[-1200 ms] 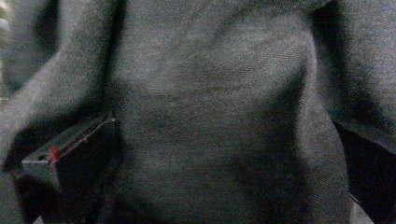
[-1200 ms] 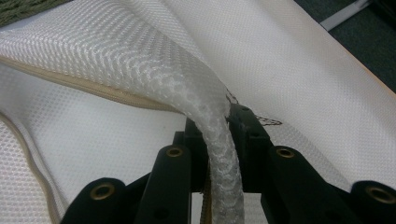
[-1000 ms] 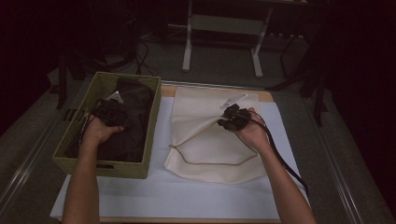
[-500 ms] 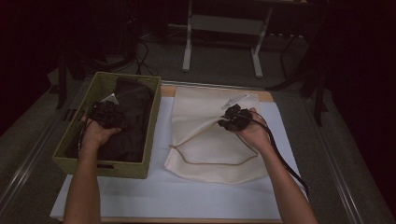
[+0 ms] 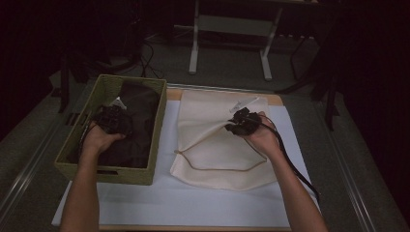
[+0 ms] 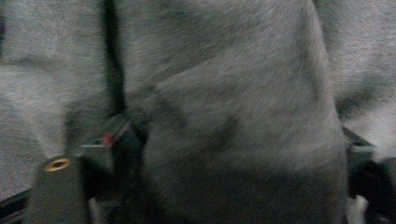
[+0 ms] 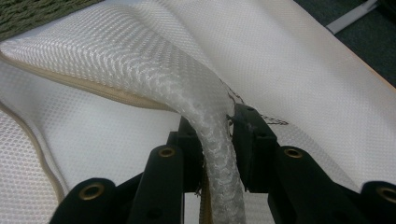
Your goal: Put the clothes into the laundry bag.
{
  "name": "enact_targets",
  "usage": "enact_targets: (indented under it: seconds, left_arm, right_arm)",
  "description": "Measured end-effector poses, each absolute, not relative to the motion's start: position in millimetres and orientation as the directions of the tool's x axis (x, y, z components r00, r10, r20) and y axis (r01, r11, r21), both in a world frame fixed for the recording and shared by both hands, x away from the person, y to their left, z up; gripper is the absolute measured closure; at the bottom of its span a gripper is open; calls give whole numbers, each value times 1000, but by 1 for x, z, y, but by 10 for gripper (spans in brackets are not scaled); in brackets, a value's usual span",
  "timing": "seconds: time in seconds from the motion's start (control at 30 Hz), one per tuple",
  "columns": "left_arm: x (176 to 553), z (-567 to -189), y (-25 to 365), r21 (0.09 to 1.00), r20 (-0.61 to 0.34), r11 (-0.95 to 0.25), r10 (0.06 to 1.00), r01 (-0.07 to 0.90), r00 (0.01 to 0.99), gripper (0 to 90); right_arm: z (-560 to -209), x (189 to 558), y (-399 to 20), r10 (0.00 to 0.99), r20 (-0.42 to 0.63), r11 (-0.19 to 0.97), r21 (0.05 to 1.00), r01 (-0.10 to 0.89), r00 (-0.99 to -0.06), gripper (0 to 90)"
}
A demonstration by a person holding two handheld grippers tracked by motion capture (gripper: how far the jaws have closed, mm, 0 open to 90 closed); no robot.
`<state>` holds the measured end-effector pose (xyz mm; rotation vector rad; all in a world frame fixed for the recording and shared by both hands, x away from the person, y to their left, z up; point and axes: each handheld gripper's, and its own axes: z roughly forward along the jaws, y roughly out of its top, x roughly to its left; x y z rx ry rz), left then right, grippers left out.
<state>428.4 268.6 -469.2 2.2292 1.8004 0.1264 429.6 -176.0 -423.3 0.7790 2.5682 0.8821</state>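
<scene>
On the counter [image 5: 193, 203], the right hand-held gripper [image 5: 240, 123] pinches a fold of the white mesh bag [image 5: 212, 150], while the left hand-held gripper [image 5: 112, 121], jaws just closing around dark cloth [image 5: 138, 125], sits in the basket [image 5: 104, 171].

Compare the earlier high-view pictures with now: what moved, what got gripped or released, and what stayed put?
The left gripper sits over the dark garment in the green basket; its jaws have just been closing, with a fold of the garment between them. The right gripper holds a bunched edge of the white mesh laundry bag as before, its jaws just easing open slightly. Basket and bag have not shifted.
</scene>
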Motion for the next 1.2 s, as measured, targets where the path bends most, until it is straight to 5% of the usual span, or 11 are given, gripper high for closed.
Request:
enact_targets:
  seconds: [0.3, 0.4, 0.57, 0.77, 1.2]
  left_arm:
    - [425, -461, 268, 237, -249, -214, 929, 947, 273, 320]
    - [427, -462, 266, 241, -204, -211, 943, 947, 262, 289]
    - [437, -477, 250, 181, -25, -220, 973, 958, 229, 0]
    - [442, -484, 258, 206, 70, -212, 977, 955, 202, 0]
    - [448, -497, 275, 191, -46, -123, 990, 974, 134, 0]
  right_arm:
    - [-426, 431, -173, 582, -107, 663, 637, 394, -806, 715]
    - [-426, 432, -173, 584, -108, 661, 638, 394, -804, 710]
    - [-425, 431, -173, 588, -106, 658, 639, 398, -802, 701]
    - [-424, 429, -174, 581, -110, 661, 641, 390, -806, 695]
    - [-423, 428, -175, 575, -110, 662, 644, 383, -811, 681]
